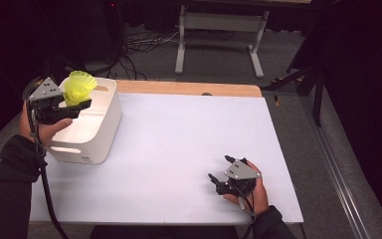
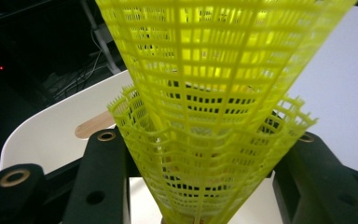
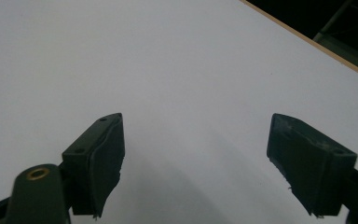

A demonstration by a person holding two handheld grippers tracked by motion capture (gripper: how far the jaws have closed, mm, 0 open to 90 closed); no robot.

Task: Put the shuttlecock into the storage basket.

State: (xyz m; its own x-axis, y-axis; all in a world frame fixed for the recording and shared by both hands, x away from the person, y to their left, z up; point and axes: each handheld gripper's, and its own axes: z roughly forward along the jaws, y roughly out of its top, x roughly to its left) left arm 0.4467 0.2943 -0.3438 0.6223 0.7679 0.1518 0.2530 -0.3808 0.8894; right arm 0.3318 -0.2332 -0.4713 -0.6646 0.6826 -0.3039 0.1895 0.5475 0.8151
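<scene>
A stack of yellow mesh plastic cones (image 1: 78, 86) is held over the white bin (image 1: 95, 134) at the table's left. My left gripper (image 1: 75, 103) is shut on the stack. In the left gripper view the yellow mesh cones (image 2: 214, 107) flare upward between the two black jaws, which press on the narrow lower part. My right gripper (image 1: 218, 168) rests near the table's front right, open, with nothing between its fingers. In the right gripper view my right gripper (image 3: 193, 163) stands wide apart over bare white tabletop (image 3: 168, 70).
The white bin has a cut-out handle on its near side and a pale interior (image 2: 51, 135). A wooden table edge (image 1: 189, 88) runs along the back. Behind the table, on the floor, stand a grey metal frame (image 1: 219, 30) and cables.
</scene>
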